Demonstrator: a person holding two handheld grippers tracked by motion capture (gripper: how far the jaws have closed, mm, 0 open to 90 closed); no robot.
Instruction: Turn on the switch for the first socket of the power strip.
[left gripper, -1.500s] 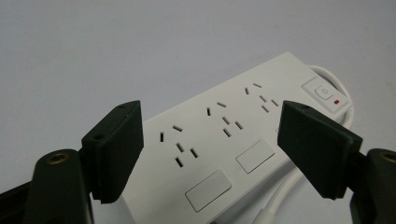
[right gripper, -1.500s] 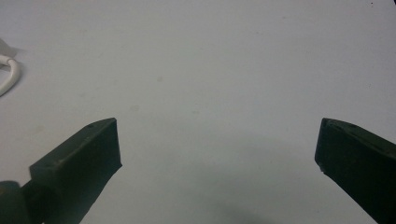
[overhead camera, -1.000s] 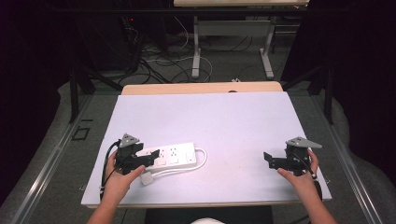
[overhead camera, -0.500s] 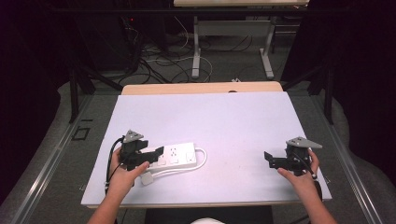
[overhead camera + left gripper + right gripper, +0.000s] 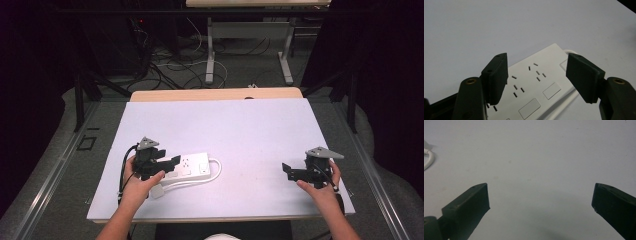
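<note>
Now, at the desk: a person holds a two-jaw gripper in each hand over a pale, matte desk (image 5: pixel 250 130).
Left gripper (image 5: pixel 170 162): its black jaws stand partly apart and have just been closing; in the left gripper view (image 5: pixel 537 77) the power strip's end lies between and beneath them, and the pads do not press on it.
Right gripper (image 5: pixel 287 170): jaws spread wide over bare desk, holding and touching nothing; the right gripper view (image 5: pixel 540 202) shows the two dark blocks far apart.
Power strip (image 5: pixel 192 165): a flat white plastic bar with rounded corners, lying on the near left part of the desk, its left end under the left gripper.
Surface detail: the left gripper view shows the power strip (image 5: pixel 541 82) with smooth, slightly glossy plastic, groups of small dark slots and raised rectangular buttons beside them.
Cord (image 5: pixel 215 172): thick, white and round, looping out from the strip's right end and back along its near side; a bend of the cord (image 5: pixel 429 157) shows at the edge of the right gripper view.
Jaw pads: blocky, matte black, with flat inner faces.
Spacing: the two grippers sit well apart, left by the strip, right near the desk's near right corner.
</note>
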